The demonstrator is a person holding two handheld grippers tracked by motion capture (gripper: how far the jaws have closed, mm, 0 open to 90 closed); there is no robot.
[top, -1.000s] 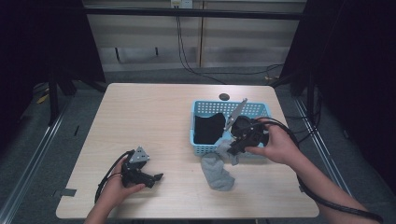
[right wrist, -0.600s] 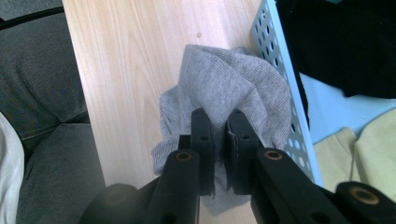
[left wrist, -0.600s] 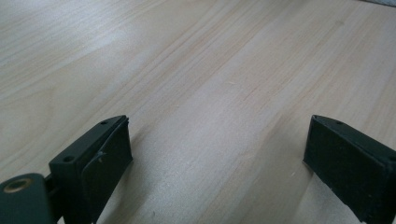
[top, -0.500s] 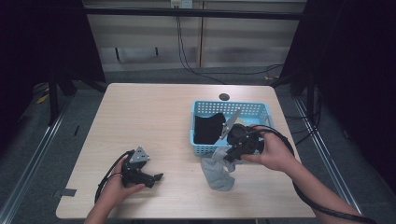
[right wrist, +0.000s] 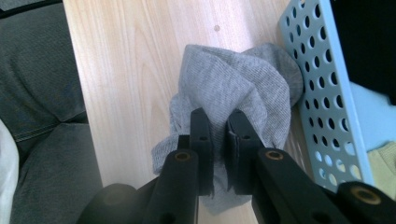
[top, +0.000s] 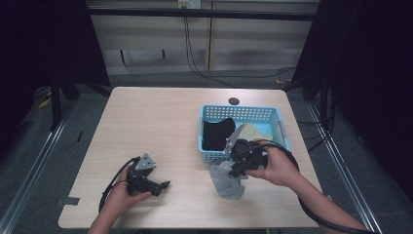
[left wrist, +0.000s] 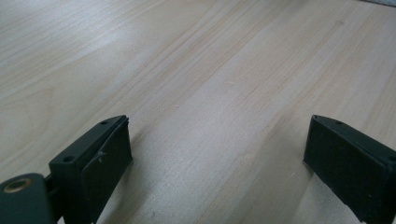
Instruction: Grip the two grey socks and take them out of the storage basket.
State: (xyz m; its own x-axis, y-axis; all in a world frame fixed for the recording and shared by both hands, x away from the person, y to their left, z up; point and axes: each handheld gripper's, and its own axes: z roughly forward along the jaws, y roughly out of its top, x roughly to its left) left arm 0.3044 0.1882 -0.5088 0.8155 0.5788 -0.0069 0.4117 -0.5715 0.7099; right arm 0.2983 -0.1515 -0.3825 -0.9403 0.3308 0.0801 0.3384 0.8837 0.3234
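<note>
At the near edge of the table (top: 160, 122), the left gripper (top: 158, 185) rests low in the person's left hand (top: 122, 195), pointing right. In the left gripper view its jaws stand wide apart over bare wood, with nothing between them.

Further right, the right hand (top: 277, 168) holds the right gripper (top: 234, 170) tipped down onto a grey sock (top: 228, 179). The sock lies bunched on the table, touching the near wall of the basket (top: 280, 122). In the right gripper view the gripper (right wrist: 219, 126) has its jaws drawn close together, pinching a fold of the sock (right wrist: 233, 79) between them; the cloth rises in creased ridges around the tips. The perforated blue wall of the basket (right wrist: 317, 70) runs just beside the sock.

Beyond, inside the basket, a black cloth (top: 216, 134) fills the left part and a pale yellow cloth (top: 253, 131) lies to its right. Past the basket's far wall, a dark round hole (top: 234, 101) sits in the tabletop.
</note>
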